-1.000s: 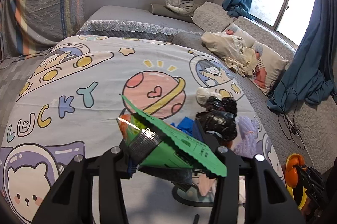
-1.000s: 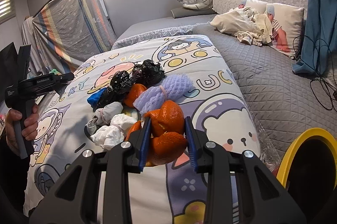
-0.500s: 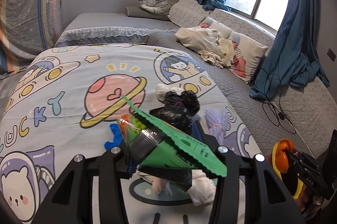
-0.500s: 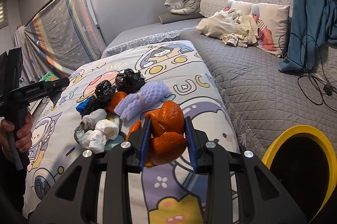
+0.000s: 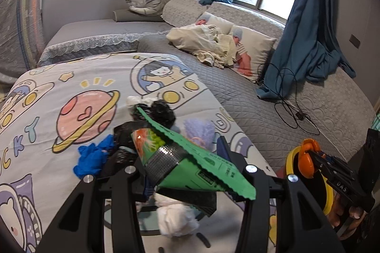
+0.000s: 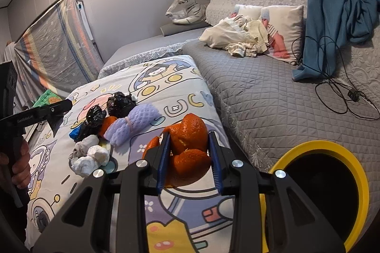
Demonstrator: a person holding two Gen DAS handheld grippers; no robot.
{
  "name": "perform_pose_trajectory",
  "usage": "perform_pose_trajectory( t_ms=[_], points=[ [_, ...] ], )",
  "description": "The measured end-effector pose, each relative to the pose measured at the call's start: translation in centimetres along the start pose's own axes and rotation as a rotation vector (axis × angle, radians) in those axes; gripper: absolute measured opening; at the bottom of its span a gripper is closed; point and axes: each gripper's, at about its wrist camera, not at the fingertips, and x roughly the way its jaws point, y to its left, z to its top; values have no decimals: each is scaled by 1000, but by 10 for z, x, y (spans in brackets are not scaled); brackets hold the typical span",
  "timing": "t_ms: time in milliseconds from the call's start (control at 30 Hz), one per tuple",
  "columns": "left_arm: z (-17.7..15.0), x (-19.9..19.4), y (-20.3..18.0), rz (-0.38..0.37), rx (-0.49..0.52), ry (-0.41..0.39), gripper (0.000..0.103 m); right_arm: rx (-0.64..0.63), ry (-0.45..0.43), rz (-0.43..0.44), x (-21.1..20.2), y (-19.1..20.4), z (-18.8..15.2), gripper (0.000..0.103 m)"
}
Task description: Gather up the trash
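The loose, curled orange peel (image 6: 188, 153) could slip from the right tongs (image 6: 190, 155) before reaching the yellow-rimmed black bin (image 6: 327, 179) just beside the bed. The left tongs (image 5: 190, 172), angled downward over the bedspread's litter, clench a crumpled green snack wrapper (image 5: 190, 162).

A pale cartoon-print bedspread (image 6: 180, 91) shows a pink ringed planet and yellow and blue letters. On it lie glossy black bags (image 6: 120, 103), lilac foam netting (image 6: 131, 122), white tissue wads (image 6: 91, 158) and a blue scrap (image 5: 93, 158). The right black tool (image 6: 188, 154) has blue pads around orange peel (image 6: 190, 146). The left black tool (image 5: 185, 169) carries a green, silver-lined wrapper (image 5: 190, 158). The bin (image 6: 356, 165) has a yellow rim and a black inside.
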Motion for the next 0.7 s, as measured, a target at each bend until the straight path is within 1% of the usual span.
perform_pose_trajectory(
  t_ms=[433,700],
  points=[
    [0,22,-65,-114,100,34,44,59,-45,-96,-23,-44,2,30],
    [-4,30,-96,-173,145,52,44,91,-68,-148,-35,-69,2,30]
  ],
)
